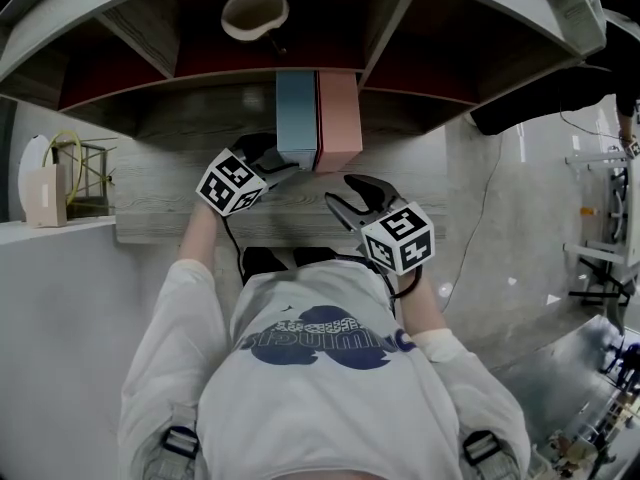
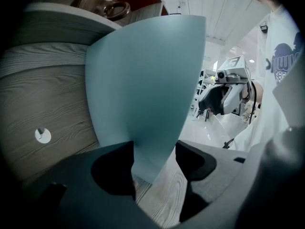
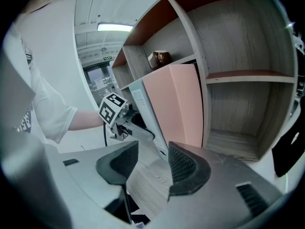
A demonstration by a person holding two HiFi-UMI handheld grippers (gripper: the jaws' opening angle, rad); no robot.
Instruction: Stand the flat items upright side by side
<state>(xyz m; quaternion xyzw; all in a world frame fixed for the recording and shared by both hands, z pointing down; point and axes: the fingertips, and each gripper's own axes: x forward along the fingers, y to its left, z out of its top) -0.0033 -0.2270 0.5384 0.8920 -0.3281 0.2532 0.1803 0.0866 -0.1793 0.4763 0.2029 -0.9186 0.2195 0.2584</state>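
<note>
Left tongs (image 2: 154, 149) tight on blue book (image 2: 143, 80)

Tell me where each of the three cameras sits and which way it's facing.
Head view: on the head, steeply down at shelf, blue item, pink item; shirt, left gripper, right gripper show.
Left gripper view: on that gripper, facing the blue item in its jaws; shirt shows.
Right gripper view: on that gripper, facing both items; left arm shows.
All three share the blue item.
</note>
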